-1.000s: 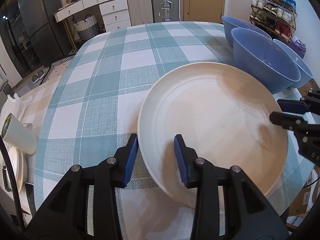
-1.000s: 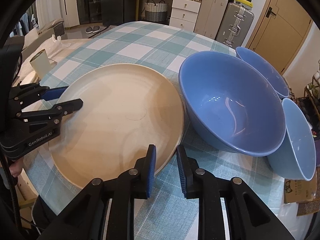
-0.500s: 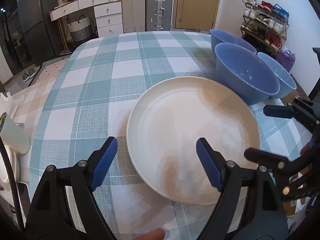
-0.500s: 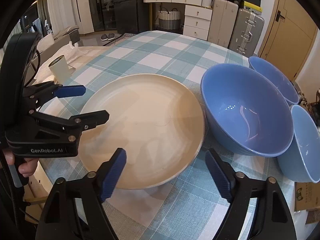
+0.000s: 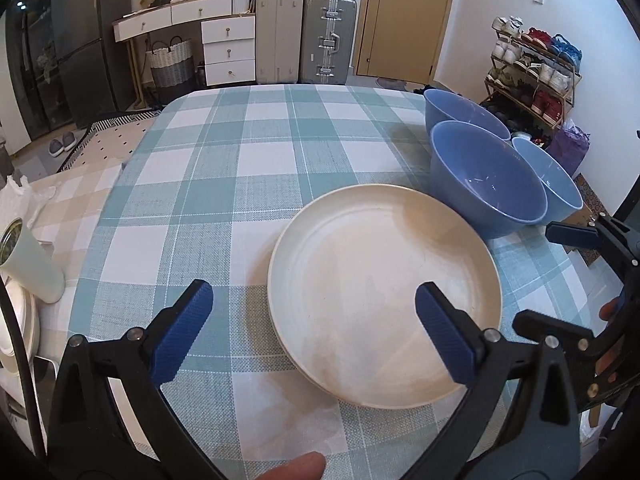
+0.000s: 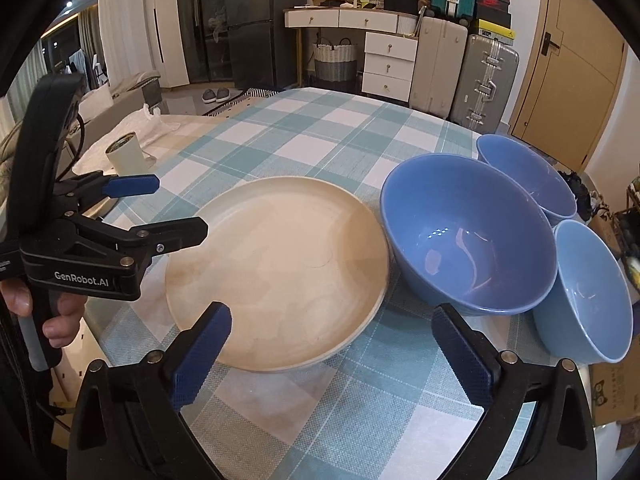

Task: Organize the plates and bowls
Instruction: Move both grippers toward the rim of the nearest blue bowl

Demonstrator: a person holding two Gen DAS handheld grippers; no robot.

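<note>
My left hand-held gripper [image 5: 312, 330] and right hand-held gripper [image 6: 330, 354] are both opening, nothing between them, above the cream plate [image 5: 384, 296] lying on the checked bench [image 5: 224, 184].

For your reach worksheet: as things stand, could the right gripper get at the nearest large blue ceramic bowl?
Probably yes. The right gripper hangs above the checked tablecloth, its jaws opening with nothing between them. The large blue bowl sits just ahead; only the round cream plate lies alongside.
</note>
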